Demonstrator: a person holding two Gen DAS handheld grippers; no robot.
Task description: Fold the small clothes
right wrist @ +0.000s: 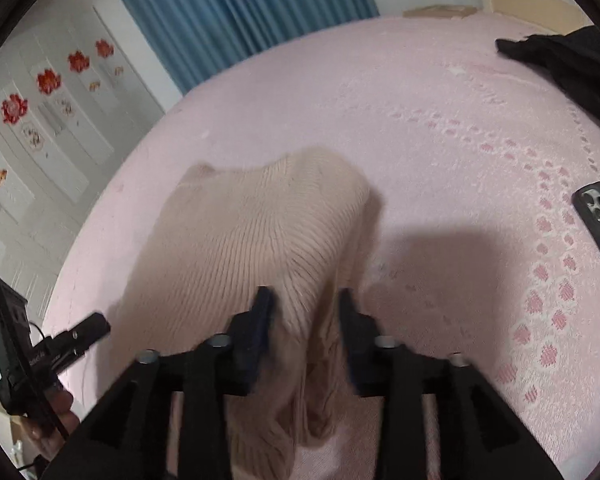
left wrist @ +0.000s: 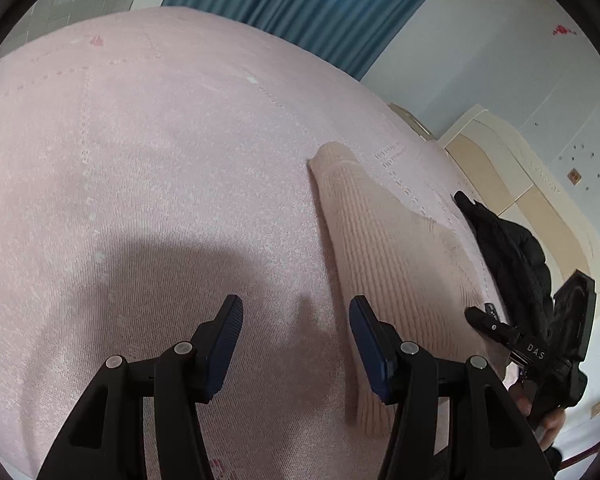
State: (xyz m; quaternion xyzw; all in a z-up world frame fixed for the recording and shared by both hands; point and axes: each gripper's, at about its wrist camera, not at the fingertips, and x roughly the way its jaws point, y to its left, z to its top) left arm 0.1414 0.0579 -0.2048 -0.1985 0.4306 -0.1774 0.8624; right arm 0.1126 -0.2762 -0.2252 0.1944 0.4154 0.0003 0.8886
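Pink bedspread is spread beneath a beige ribbed sweater. The left gripper is held released over bare cloth; a raised sweater fold is straddled by the spread right gripper.

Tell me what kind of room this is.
Most likely a bedroom: a bed under a pink bedspread with a cream headboard, blue curtains, and a beige knit garment lying on the bedspread.

left claw: fingers spread | right claw: fingers spread, blurred
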